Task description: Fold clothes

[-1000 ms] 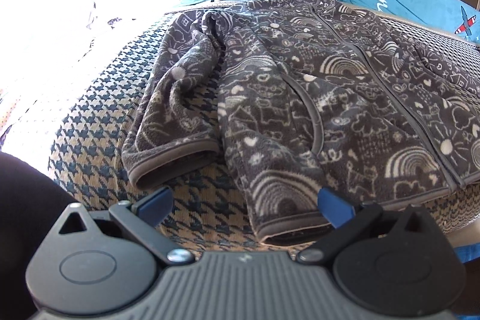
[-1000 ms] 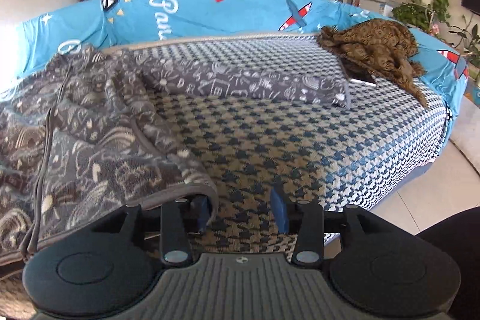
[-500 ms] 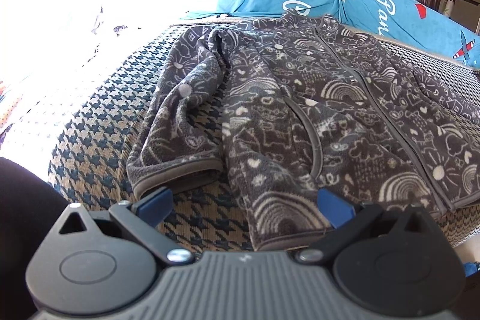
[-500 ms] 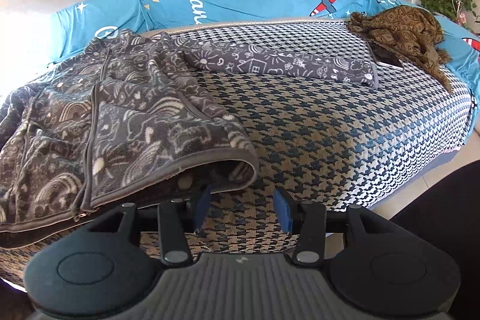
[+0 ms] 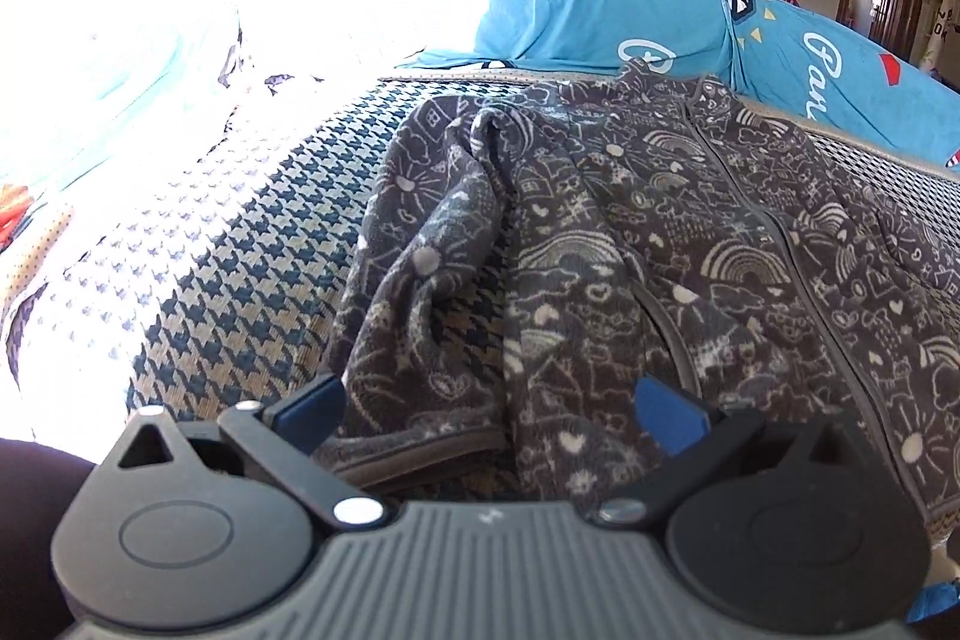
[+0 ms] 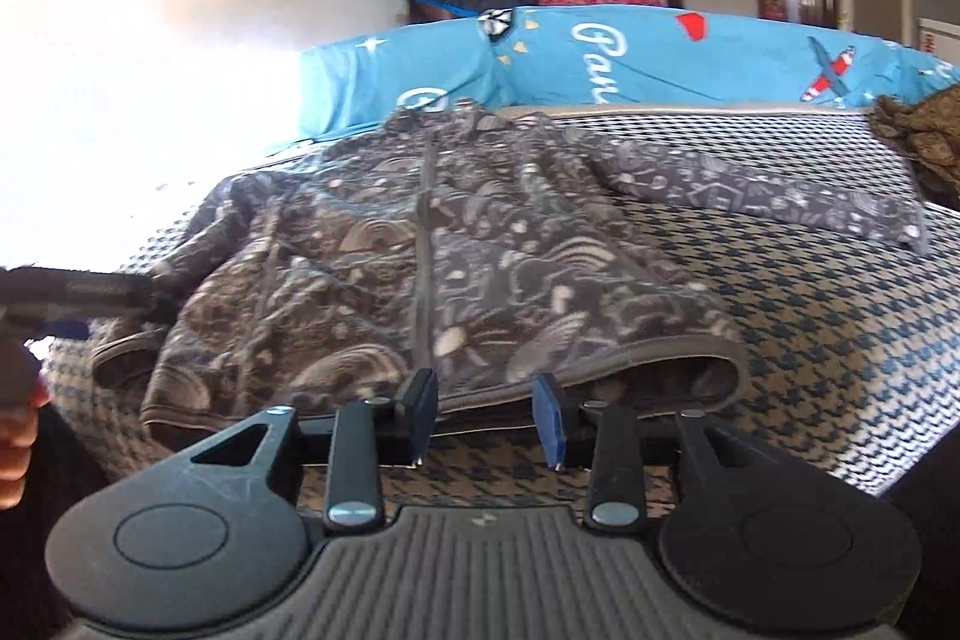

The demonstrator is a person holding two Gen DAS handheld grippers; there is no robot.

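Closing my right gripper [image 6: 487,415] near the fleece jacket [image 6: 456,274] hem, nothing pinched; left gripper [image 5: 489,409] wide open over its cuff. Jacket flat on houndstooth mattress [image 6: 810,370]; brown cloth [image 6: 924,142] far right.

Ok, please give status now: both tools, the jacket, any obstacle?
Left tool open, over jacket cuff. Right tool closing, nothing pinched, at bottom hem. Jacket flat, unfolded. Brown cloth far aside, no obstacle.
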